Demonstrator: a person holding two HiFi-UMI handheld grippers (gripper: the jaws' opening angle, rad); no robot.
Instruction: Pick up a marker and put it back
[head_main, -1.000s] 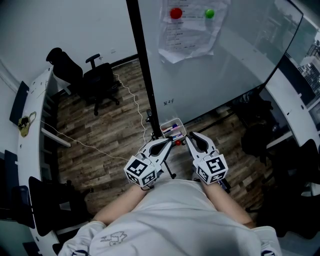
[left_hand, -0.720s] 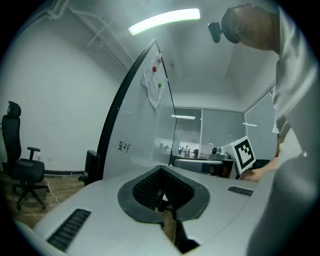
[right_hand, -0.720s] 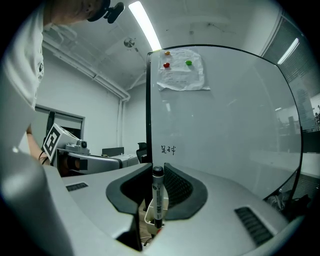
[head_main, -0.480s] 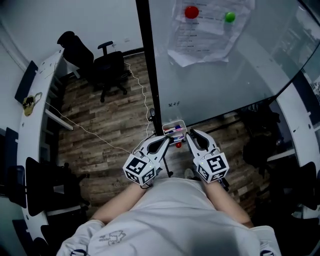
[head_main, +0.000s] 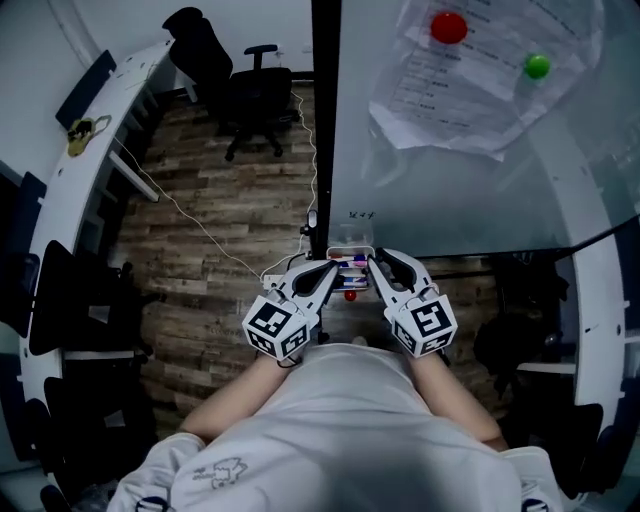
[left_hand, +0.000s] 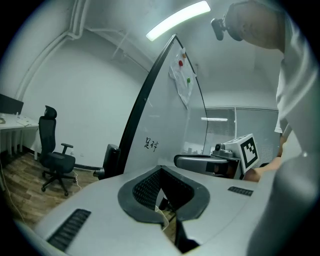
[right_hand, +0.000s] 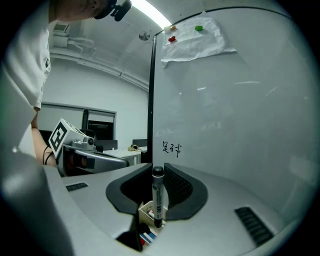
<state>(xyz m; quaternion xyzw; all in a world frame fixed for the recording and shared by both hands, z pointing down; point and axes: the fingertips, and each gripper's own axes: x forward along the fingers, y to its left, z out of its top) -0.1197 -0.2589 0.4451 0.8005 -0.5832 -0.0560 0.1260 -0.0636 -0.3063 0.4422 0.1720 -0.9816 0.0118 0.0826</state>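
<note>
Glass whiteboard (head_main: 480, 200) above a wood floor, with the marker box (right_hand: 146, 212) at its foot. The right gripper (right_hand: 158, 176) pinches a black marker (right_hand: 158, 200) upright just above the box. The left gripper (left_hand: 160, 172) hangs beside it, jaws pressed together on nothing. Probable step: the return. It calls for a straight descent inside the box rim; the board face lies close alongside, leaving free room only toward the person.
</note>
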